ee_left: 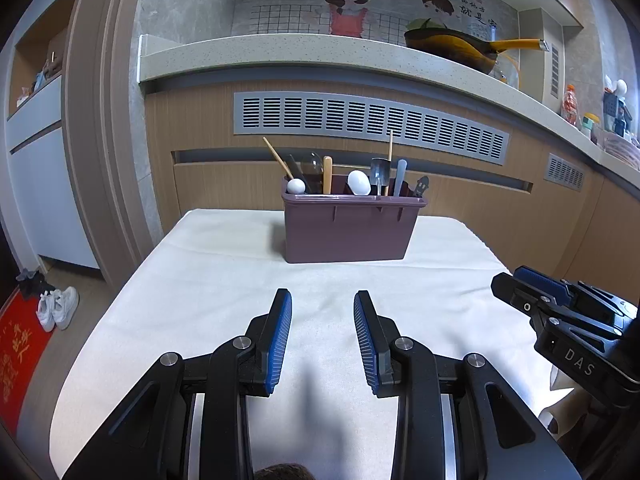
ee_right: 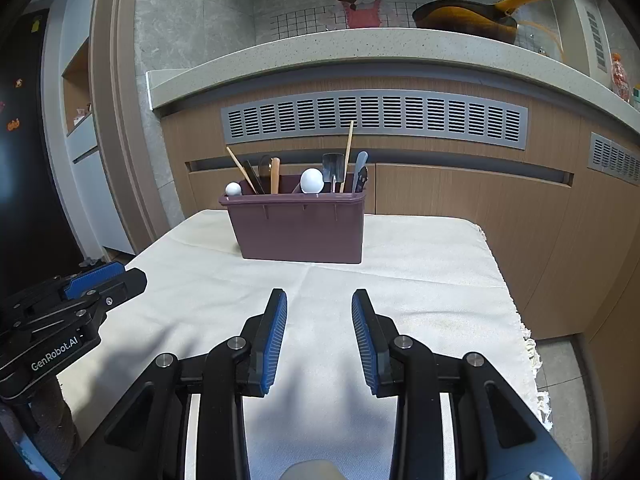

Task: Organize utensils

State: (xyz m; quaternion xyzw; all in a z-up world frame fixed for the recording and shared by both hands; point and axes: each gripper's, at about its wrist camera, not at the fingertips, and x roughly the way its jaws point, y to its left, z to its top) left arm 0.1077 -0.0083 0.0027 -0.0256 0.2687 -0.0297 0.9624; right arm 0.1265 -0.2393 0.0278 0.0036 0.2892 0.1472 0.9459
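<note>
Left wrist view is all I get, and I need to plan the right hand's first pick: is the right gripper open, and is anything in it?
Observer: The right gripper is open above the white cloth, with nothing between its pads.
Operator: I only see it side-on, thanks. What does the cloth's right edge look like?
Observer: A loose fringe hangs off that edge, with grey floor tiles beyond it.
</note>
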